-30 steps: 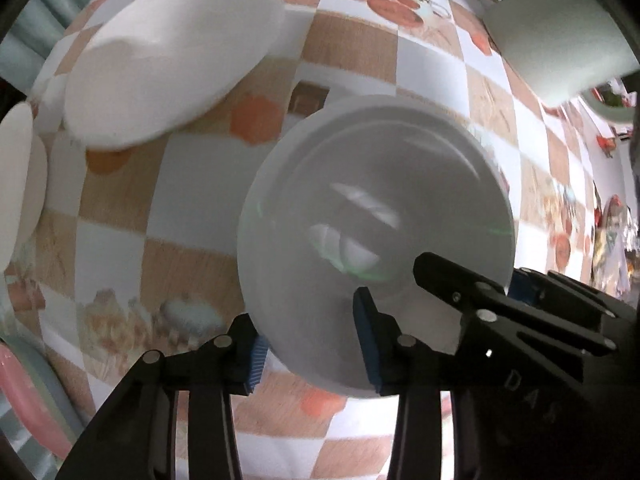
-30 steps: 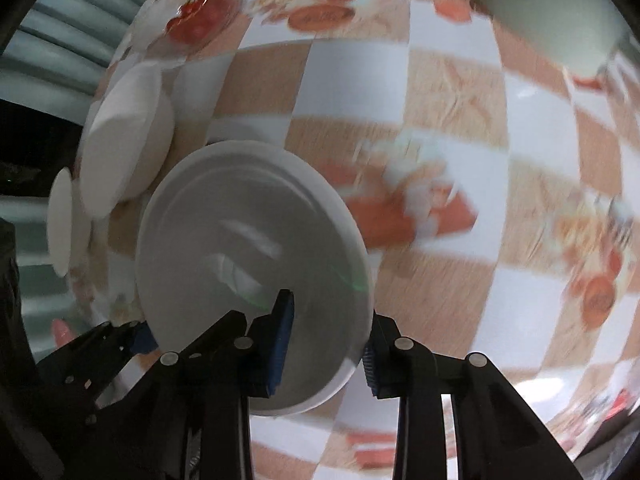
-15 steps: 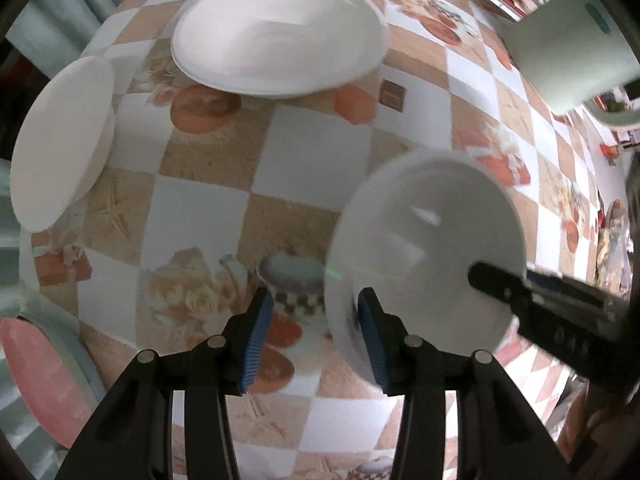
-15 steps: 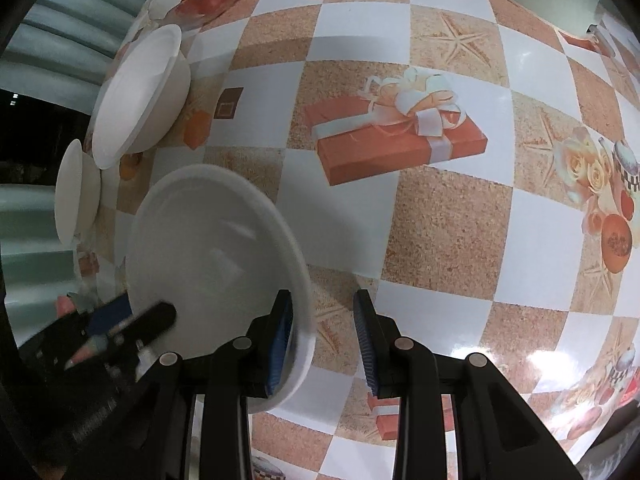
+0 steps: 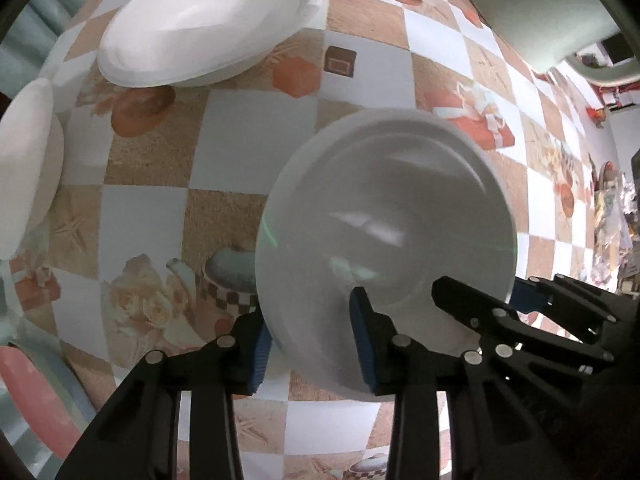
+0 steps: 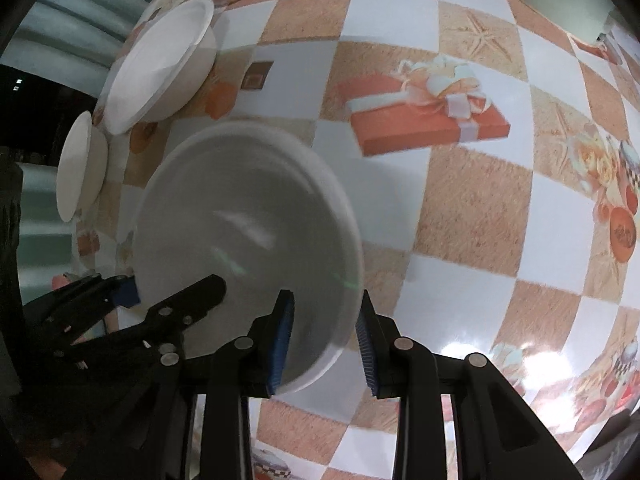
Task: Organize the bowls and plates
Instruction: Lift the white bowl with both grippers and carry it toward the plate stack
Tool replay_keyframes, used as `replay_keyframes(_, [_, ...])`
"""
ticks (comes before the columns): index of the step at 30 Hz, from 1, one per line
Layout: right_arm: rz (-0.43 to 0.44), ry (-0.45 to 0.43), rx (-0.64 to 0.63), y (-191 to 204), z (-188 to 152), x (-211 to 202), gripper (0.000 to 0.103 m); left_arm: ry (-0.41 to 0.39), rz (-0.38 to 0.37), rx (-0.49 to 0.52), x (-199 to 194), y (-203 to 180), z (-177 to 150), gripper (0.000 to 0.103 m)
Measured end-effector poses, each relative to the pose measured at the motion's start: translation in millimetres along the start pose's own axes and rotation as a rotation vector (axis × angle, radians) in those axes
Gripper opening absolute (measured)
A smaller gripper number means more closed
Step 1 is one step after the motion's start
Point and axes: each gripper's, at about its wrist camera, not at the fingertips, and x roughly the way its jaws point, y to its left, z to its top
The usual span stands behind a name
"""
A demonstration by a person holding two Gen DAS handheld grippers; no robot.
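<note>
Item: white bowl [image 5: 384, 240], round, glossy, deep-walled; it fills the centre-right of the left wrist view and the centre-left of the right wrist view [image 6: 248, 240], over the checked tablecloth [image 5: 248, 136]. Whether it rests on the cloth or hangs just above it, you cannot tell.

Hold: you have both claws on its near rim. The left gripper [image 5: 316, 340] straddles the rim at about 7 o'clock of the bowl, one blue pad outside, one inside; its jaws have just been closing, the wall between them. The right gripper [image 6: 324, 344] clamps the rim at about 5 o'clock in its own view, pads on either side of the wall.

Handling, judged: stiff, smooth, likely slippery under the pads; breakable if ceramic, light if plastic, which you cannot tell. Take it by the rim wall, pads squarely across, never by the curved base. Keep it level.

Other stock: large white dish [image 5: 208, 28] at 11 o'clock in the left view; a smaller white bowl [image 5: 28, 164] at 9 o'clock, well apart.
</note>
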Motion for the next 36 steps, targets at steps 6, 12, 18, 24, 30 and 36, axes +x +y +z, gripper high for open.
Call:
replay_keyframes(6, [0.014, -0.006, 0.004, 1, -4, 2, 0.033, -0.024, 0.016, -0.047, -13, 7, -12, 0.039])
replay_keyframes(12, [0.031, -0.036, 0.035, -4, 6, 1, 0.033, -0.020, 0.032, -0.061, -4, 13, 1, 0.039])
replay_keyframes(18, [0.065, -0.025, 0.037, -2, 8, 4, 0.026, -0.020, 0.006, -0.021, -2, -1, 5, 0.028])
replay_keyframes(24, [0.103, -0.032, 0.066, -7, 4, 2, 0.025, -0.018, -0.010, -0.021, -9, -8, -5, 0.023])
replay_keyframes(30, [0.112, -0.047, 0.085, -14, -1, -11, 0.023, -0.048, -0.008, 0.022, -37, -13, -24, 0.023])
replay_keyframes(36, [0.090, -0.035, 0.082, -12, -8, -24, 0.023, -0.057, -0.026, 0.020, -62, -23, -37, 0.023])
